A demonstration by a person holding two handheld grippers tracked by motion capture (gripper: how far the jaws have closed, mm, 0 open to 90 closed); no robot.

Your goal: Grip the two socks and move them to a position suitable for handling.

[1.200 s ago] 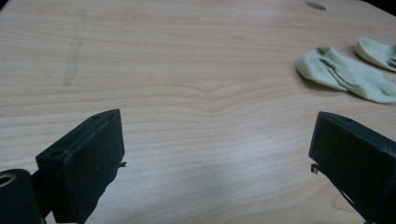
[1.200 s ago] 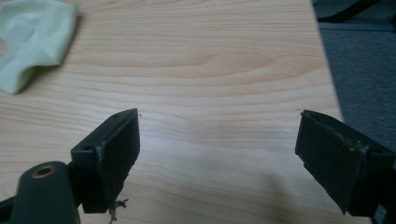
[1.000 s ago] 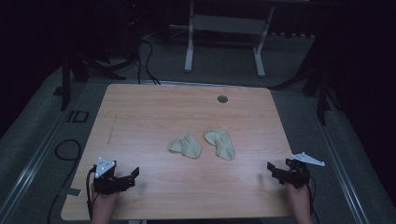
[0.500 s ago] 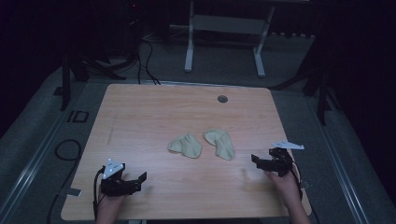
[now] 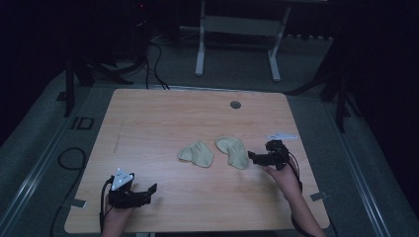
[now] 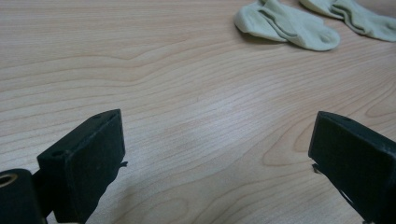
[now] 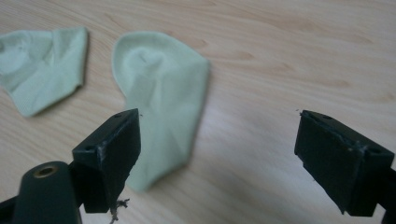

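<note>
A: Where are the two socks lying?

B: Both are lying flat near the middle of the wooden bench (image 5: 163, 118), close together but not touching. The left sock (image 5: 196, 153) is sitting a bit nearer the person's left side, and the right sock (image 5: 233, 151) is lying just beside the right gripper (image 5: 254, 158).

A: What is that gripper doing?

B: It is hovering at the near end of the right sock with its fingers standing wide apart, gripping nothing. The high view is too dim to show the gap well, but the right gripper view is making it plain: one black finger (image 7: 112, 154) is hanging over the sock's edge, the other (image 7: 338, 156) is over bare wood.

A: And the other hand?

B: The left gripper (image 5: 148, 190) is sitting low near the front left corner of the bench, well apart from both socks. Its fingers are also spread wide and holding nothing. The left gripper view is looking across bare wood grain, with the socks far off at the top right.

A: Does the high view add anything?

B: Yes: a small round dark disc (image 5: 235, 104) is lying near the far edge of the bench, and a white frame (image 5: 237, 29) is standing on the floor beyond.
</note>
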